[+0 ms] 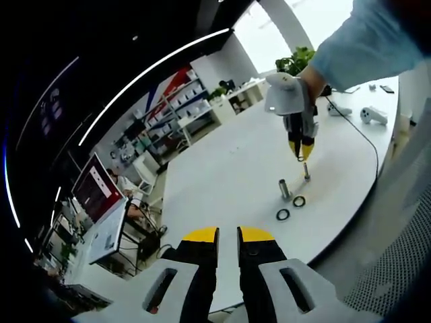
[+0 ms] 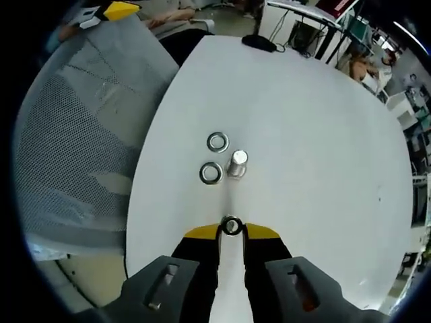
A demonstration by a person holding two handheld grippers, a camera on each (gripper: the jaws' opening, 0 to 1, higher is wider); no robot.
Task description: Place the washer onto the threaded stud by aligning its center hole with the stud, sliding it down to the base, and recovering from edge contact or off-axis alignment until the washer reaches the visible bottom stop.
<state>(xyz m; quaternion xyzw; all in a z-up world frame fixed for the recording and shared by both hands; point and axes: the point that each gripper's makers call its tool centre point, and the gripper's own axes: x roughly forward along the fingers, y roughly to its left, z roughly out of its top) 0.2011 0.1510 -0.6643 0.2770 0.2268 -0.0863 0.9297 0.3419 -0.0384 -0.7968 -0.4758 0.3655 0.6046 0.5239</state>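
Right gripper view: nearest the camera, the right tool point(image 2: 231, 232) points down over a white tabletop point(image 2: 323, 148), its yellow-tipped jaws pinching one small metal washer point(image 2: 231, 226) by its edges. Just beyond it on the tabletop, a second washer point(image 2: 211, 173) lies flat, touching or nearly touching a short upright metal cylinder point(image 2: 238, 163). A third washer point(image 2: 217, 142) lies flat a little farther on. A grey mesh chair back point(image 2: 81, 134) stands beside the tabletop.

Left gripper view, near to far: the left tool point(image 1: 227, 237) has its jaws close together with a narrow gap and nothing between them. Farther off lie two washers and the cylinder, and beside them stands a thin upright stud point(image 1: 307, 172). The right tool hovers directly above that stud.

Count: three washers, one held and two loose; one cylinder; one stud; two tools.

Judged from this, the task is early. The washer is gripped and roughly lined up over the stud, but threading it on and sliding it down to the base remain.
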